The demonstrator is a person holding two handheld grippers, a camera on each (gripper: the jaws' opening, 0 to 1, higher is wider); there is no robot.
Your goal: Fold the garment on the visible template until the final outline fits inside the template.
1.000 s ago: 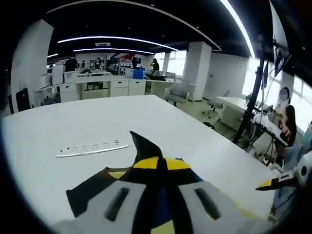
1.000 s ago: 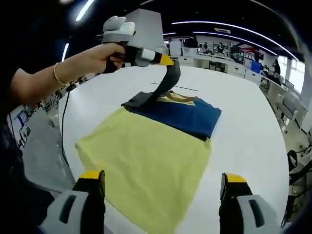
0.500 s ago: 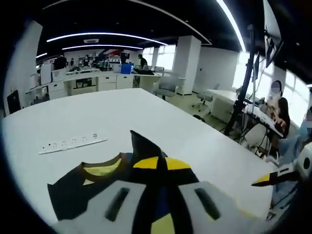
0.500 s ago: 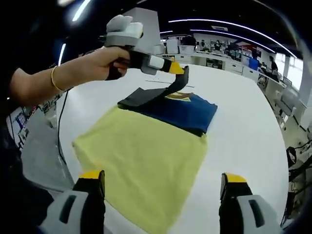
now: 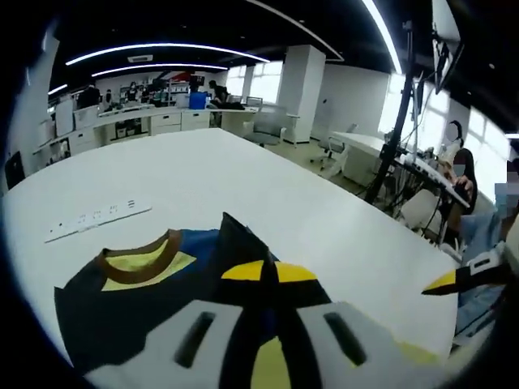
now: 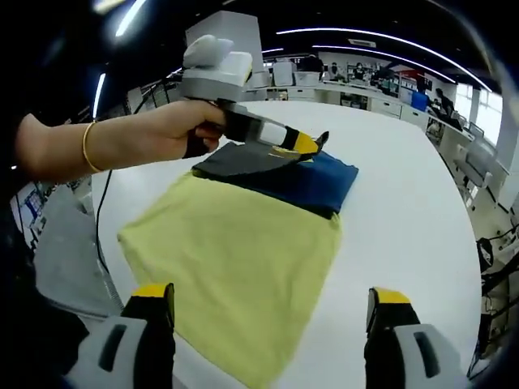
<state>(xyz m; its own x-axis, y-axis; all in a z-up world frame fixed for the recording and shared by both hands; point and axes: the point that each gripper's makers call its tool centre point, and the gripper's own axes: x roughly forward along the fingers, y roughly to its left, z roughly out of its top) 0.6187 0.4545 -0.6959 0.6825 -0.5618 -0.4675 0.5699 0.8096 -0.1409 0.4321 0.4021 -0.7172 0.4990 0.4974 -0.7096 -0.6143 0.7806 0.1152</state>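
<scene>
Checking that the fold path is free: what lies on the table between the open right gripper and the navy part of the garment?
In the right gripper view, the garment's yellow fabric spans from the right gripper to the navy part.

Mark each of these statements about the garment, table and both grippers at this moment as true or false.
1. The left gripper is shut on dark cloth of the garment. True.
2. The right gripper holds the yellow part. False: its jaws stand open, holding nothing.
3. A white power strip lies on the table beyond the collar. True.
4. The garment is all yellow. False: part is yellow, part blue and dark.
</scene>
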